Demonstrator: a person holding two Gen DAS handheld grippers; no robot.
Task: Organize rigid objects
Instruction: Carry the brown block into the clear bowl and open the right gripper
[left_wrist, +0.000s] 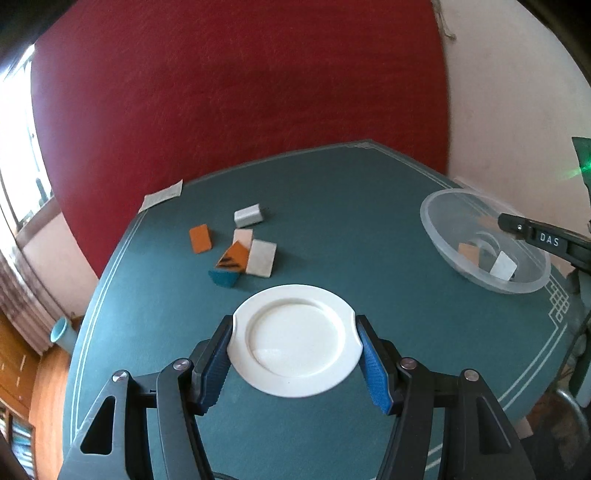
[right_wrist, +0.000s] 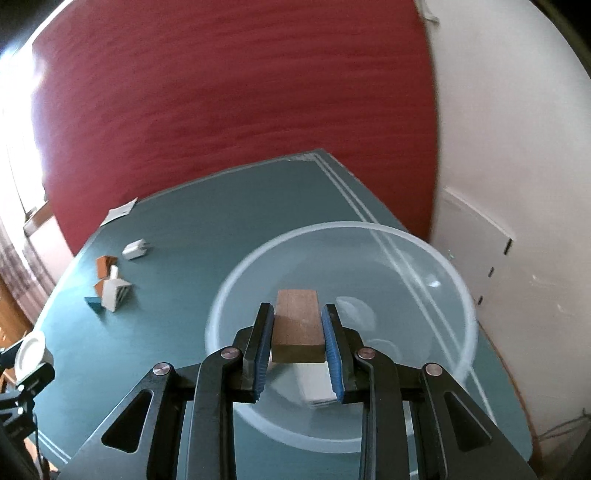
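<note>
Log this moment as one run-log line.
left gripper: shut on round white plate | right gripper: shut on brown wooden block over clear plastic bowl | loose blocks: on green table

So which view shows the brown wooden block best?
The right wrist view: the brown wooden block fills the centre, clamped between the right gripper's blue pads above the clear plastic bowl. The left wrist view catches only that gripper's fingertip over the bowl.

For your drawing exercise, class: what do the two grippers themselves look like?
Each hand-held gripper, left and right, has black angular linkage arms with silver round pivot pins, triangular cut-outs near the base, and ribbed blue pads lining the fingers. Seen from the left wrist, the right one's finger carries white letters "DAS".
</note>
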